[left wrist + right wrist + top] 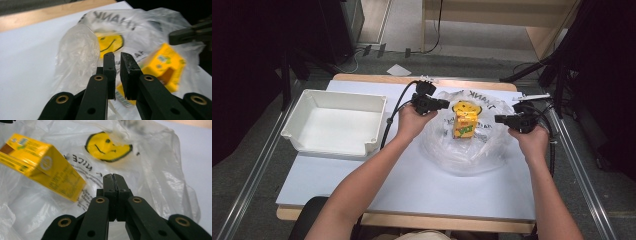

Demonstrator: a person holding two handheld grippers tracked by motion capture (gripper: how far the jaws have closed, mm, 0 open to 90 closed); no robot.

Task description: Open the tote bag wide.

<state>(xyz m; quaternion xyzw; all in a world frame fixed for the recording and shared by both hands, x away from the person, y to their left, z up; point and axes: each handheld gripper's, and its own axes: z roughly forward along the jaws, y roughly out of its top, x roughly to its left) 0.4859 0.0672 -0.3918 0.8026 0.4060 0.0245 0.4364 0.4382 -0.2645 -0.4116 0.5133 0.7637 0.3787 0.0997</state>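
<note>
Yellow carton [464, 124] between both hand-held grippers

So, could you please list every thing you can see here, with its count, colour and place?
plastic bag: one, clear with a yellow smiley print, on the table right of the middle
juice carton: one, yellow, upright on or in the bag
tray: one, white, on the left part of the table
table: one, white top with a wooden edge
left tongs: one, black, jaws a narrow gap apart, at the bag's left edge
right tongs: one, black, jaws shut, at the bag's right edge
</note>
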